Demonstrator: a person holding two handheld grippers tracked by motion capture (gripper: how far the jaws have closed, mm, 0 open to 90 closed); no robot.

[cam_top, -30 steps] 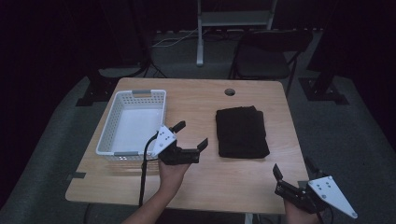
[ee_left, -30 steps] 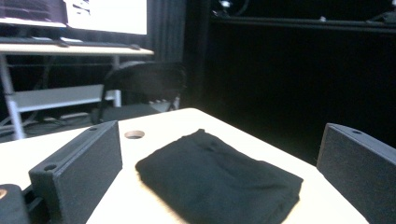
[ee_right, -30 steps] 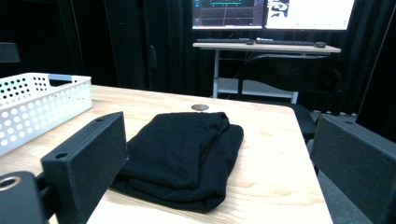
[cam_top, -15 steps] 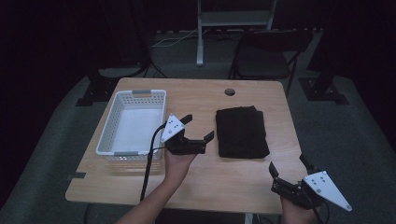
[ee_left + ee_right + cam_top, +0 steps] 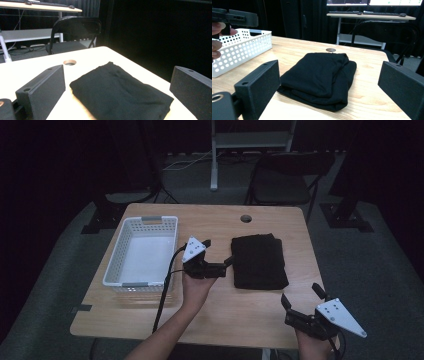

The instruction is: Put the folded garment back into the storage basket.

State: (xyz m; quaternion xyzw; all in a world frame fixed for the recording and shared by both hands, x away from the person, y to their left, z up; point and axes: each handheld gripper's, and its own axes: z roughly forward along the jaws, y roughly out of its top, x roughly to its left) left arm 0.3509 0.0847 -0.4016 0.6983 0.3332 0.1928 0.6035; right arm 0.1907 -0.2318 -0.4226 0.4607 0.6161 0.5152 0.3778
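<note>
From the high view, a wooden table [image 5: 210, 320] carries a white basket [image 5: 142, 252] on its left part and a folded black cloth [image 5: 259, 261] right of the middle, the two well apart. A round hole [image 5: 245, 218] sits in the table beyond the cloth. The left gripper [image 5: 219, 256] hovers between basket and cloth, just beside the cloth's left edge, its jaws apart and pointing toward the cloth. The right gripper [image 5: 301, 301] is held at the table's near right corner, short of the cloth, jaws also spread. A chair [image 5: 280, 180] stands behind the table.

In the left gripper view, the two jaws stand wide apart with nothing between them; the cloth [image 5: 120, 91] lies flat on the table just ahead, the hole [image 5: 69, 62] beyond it and the chair [image 5: 75, 32] farther back.

In the right gripper view, the jaws are likewise wide open and empty. The cloth [image 5: 322, 75] lies ahead between them, the basket [image 5: 239, 50] to the left, and the left gripper [image 5: 234, 17] shows at the upper left above the basket.
</note>
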